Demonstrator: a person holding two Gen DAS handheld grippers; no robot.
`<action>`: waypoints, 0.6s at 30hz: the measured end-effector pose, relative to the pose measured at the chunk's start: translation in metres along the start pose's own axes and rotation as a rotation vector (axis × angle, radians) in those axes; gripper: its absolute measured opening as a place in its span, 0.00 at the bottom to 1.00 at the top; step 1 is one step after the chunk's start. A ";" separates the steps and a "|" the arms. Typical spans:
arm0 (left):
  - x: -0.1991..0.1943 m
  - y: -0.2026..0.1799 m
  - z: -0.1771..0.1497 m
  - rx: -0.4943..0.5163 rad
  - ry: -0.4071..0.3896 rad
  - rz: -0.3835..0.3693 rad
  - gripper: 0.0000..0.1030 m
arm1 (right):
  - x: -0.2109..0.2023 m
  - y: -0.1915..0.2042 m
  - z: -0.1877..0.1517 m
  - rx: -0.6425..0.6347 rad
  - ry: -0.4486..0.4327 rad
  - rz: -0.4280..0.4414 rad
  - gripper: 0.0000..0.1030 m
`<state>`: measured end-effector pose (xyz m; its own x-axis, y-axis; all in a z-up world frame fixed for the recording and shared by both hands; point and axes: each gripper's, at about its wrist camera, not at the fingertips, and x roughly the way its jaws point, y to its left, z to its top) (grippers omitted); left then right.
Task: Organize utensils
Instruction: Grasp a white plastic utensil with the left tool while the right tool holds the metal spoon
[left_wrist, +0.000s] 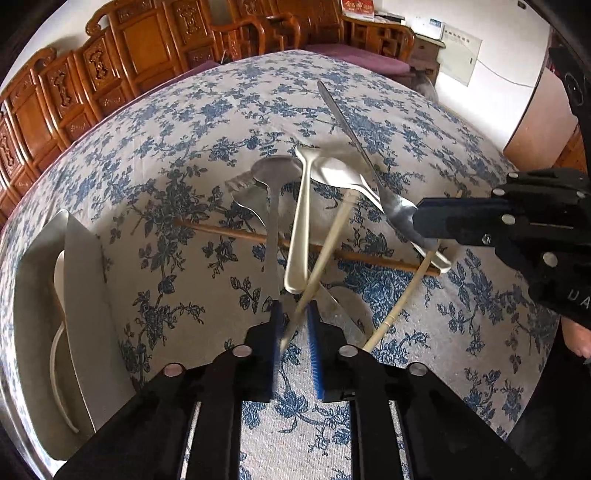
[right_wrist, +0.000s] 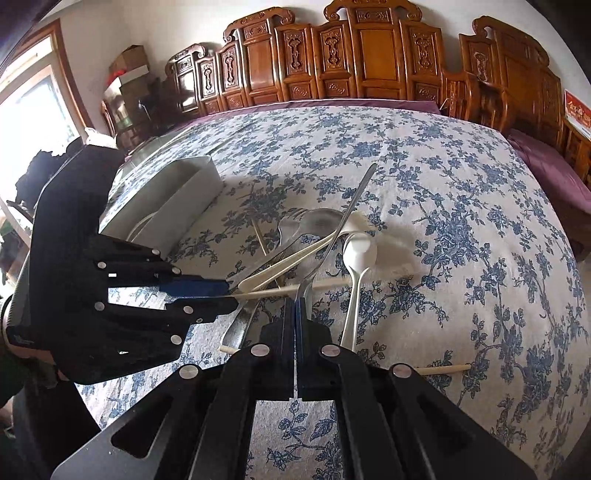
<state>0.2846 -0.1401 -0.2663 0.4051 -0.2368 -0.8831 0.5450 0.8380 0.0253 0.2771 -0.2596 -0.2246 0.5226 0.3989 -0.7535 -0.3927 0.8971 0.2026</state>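
Utensil pile (left_wrist: 314, 206), mid table (left_wrist: 155, 155); grey tray (left_wrist: 85, 295) beside it. Left tongs (left_wrist: 293, 325) clamped on pale chopstick (left_wrist: 328, 243); right tongs (right_wrist: 297, 306) together on a metal handle (right_wrist: 325, 254). Step: extraction. Next, likely: lift clear, carry to tray

Daylight from window (right_wrist: 33, 110); fisheye edges bent; chopstick (left_wrist: 325, 254) blurred.

Letters "DA" on the right gripper (left_wrist: 424, 221); red sign (left_wrist: 356, 5) illegible.
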 end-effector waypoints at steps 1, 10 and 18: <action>-0.001 -0.001 -0.001 0.008 0.000 -0.001 0.09 | 0.000 0.000 0.000 0.000 0.000 0.001 0.01; 0.004 -0.012 -0.002 0.040 0.043 0.028 0.09 | -0.001 0.003 0.001 -0.009 0.001 0.006 0.01; -0.014 -0.013 0.002 0.008 -0.004 0.017 0.04 | -0.003 0.003 0.002 -0.004 -0.012 0.012 0.01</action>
<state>0.2732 -0.1491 -0.2537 0.4169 -0.2245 -0.8808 0.5437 0.8381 0.0437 0.2759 -0.2579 -0.2203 0.5266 0.4115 -0.7439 -0.4015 0.8917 0.2090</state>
